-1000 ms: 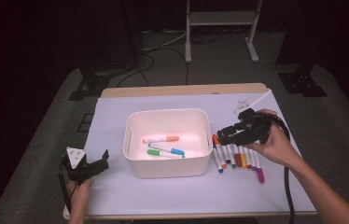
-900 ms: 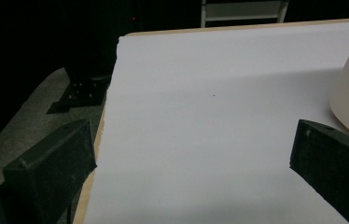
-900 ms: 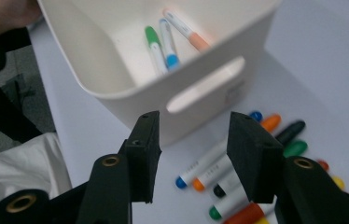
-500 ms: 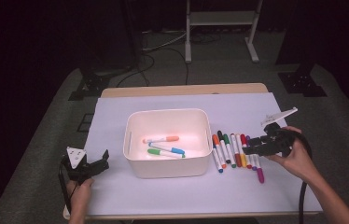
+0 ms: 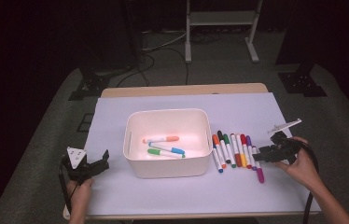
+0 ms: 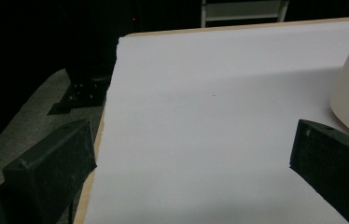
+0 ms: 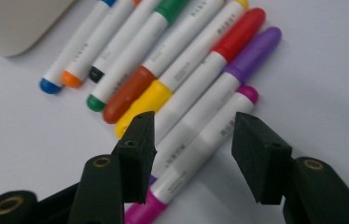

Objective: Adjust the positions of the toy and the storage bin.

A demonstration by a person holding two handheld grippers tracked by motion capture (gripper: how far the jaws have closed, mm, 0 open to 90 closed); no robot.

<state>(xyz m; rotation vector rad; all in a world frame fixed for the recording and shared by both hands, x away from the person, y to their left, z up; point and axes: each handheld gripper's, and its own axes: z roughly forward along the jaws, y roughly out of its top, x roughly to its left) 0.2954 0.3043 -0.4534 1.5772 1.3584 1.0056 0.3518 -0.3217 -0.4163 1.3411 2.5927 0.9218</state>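
On the white table cover right of the bin (image 5: 168, 140), the right gripper (image 7: 193, 154) is hovering with jaws parted around the magenta marker (image 7: 200, 154), possibly pinching the touching purple marker (image 7: 219, 88) too.

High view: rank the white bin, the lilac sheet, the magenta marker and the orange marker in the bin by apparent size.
1. lilac sheet
2. white bin
3. magenta marker and orange marker: they look alike, so I won't rank them.
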